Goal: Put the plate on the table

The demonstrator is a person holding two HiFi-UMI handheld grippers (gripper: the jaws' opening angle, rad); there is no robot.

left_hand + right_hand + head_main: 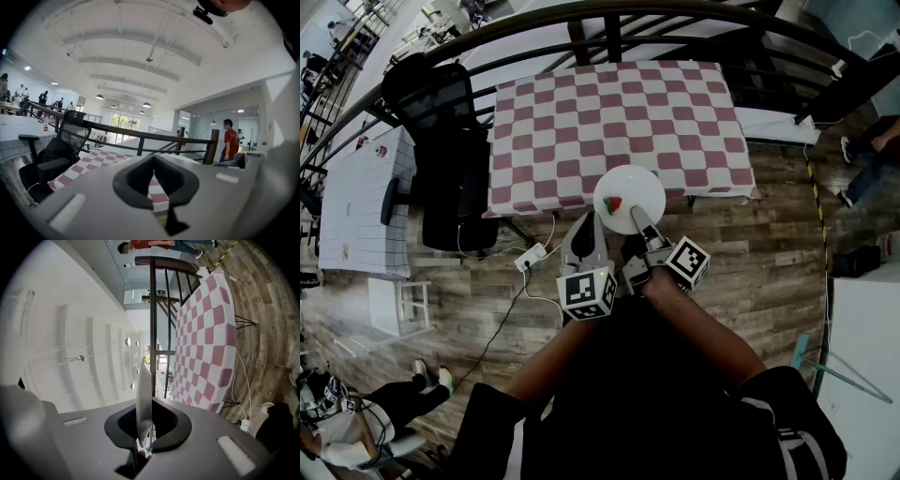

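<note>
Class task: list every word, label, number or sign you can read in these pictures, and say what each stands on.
No text is readable.
The marker cubes: black-and-white square patterns, no letters.
The plate: no print visible.
The bottle by the railing: label too small to read.

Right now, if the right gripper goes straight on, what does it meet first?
Likely the near edge of the checkered table; the plate in the right gripper leads and may pass just above.

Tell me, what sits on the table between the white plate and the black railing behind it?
Nothing: in the head view only bare checkered tablecloth stretches from the plate to the railing.
</note>
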